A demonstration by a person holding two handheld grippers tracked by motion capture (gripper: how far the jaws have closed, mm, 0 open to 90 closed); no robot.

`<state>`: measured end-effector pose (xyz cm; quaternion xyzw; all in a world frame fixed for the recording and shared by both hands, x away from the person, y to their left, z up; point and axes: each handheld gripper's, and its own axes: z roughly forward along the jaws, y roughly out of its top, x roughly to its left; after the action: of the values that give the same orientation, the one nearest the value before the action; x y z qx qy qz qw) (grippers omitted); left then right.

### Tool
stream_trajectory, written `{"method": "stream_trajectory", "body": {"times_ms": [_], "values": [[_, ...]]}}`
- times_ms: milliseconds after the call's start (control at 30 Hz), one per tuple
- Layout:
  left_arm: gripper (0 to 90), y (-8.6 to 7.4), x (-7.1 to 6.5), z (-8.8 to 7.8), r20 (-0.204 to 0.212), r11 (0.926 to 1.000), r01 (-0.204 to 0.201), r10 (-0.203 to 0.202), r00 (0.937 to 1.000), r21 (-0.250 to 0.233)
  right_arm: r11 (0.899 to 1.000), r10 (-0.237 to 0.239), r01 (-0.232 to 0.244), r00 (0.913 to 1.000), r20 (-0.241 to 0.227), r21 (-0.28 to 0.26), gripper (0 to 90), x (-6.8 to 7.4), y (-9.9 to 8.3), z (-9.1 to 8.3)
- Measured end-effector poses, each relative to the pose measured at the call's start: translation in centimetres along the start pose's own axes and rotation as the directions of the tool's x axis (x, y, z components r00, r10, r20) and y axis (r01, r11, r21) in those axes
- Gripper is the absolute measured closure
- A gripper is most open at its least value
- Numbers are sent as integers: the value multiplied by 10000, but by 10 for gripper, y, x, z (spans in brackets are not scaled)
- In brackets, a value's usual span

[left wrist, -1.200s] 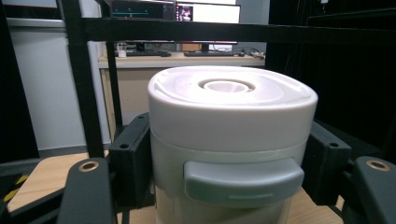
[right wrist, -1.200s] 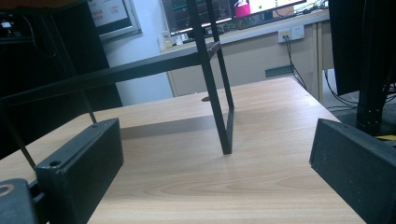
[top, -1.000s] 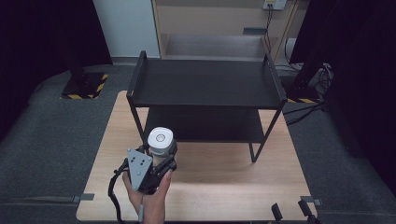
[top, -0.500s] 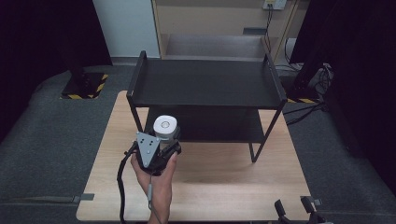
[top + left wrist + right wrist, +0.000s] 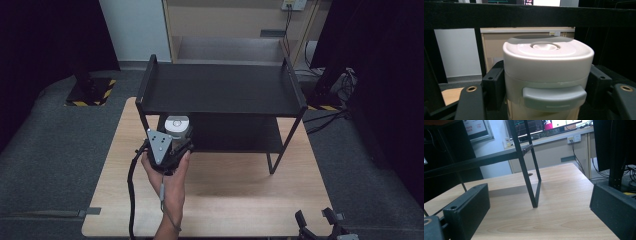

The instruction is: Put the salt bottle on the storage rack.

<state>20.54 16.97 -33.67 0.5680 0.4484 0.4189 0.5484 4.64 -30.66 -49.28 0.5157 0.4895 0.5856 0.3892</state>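
jar point(image 5: 547, 72): rigid smooth plastic, likely light, slippery
grip: left tongs point(image 5: 176, 141) clamped its body below the lid
right tongs point(image 5: 537, 205): wide apart, empty

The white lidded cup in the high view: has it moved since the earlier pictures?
Yes. The white lidded cup, held in the left gripper, has moved up the picture, toward the black shelf rack, reaching its lower shelf's front edge.

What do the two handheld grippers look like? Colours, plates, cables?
Left gripper: black body, grey three-cornered plate with dark dots on top, black cable trailing toward the table's near edge. Its fingers are blocky black pads with screw holes. Right gripper: the same black block fingers. The forearm is bare, no sleeve.
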Motion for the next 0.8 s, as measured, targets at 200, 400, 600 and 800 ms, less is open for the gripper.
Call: {"method": "stream_trajectory", "body": {"times_ms": [200, 400, 600, 800], "values": [[302, -1, -1, 7, 1, 10000, -34, 34, 10000, 23, 10000, -28, 28, 10000, 13, 38, 29, 1, 0, 2], [302, -3, -2, 13, -29, 10000, -72, 72, 10000, 50, 10000, -37, 37, 10000, 41, 78, 29, 0, 1, 5], [302, -5, -4, 19, -56, 9999, -45, 46, 10000, 100, 9999, -59, 58, 10000, 60, 82, 29, -1, 1, 6], [302, -7, -5, 26, -99, 9999, -38, 40, 9999, 138, 9999, -67, 65, 9999, 105, 124, 29, -2, 1, 7]]}}
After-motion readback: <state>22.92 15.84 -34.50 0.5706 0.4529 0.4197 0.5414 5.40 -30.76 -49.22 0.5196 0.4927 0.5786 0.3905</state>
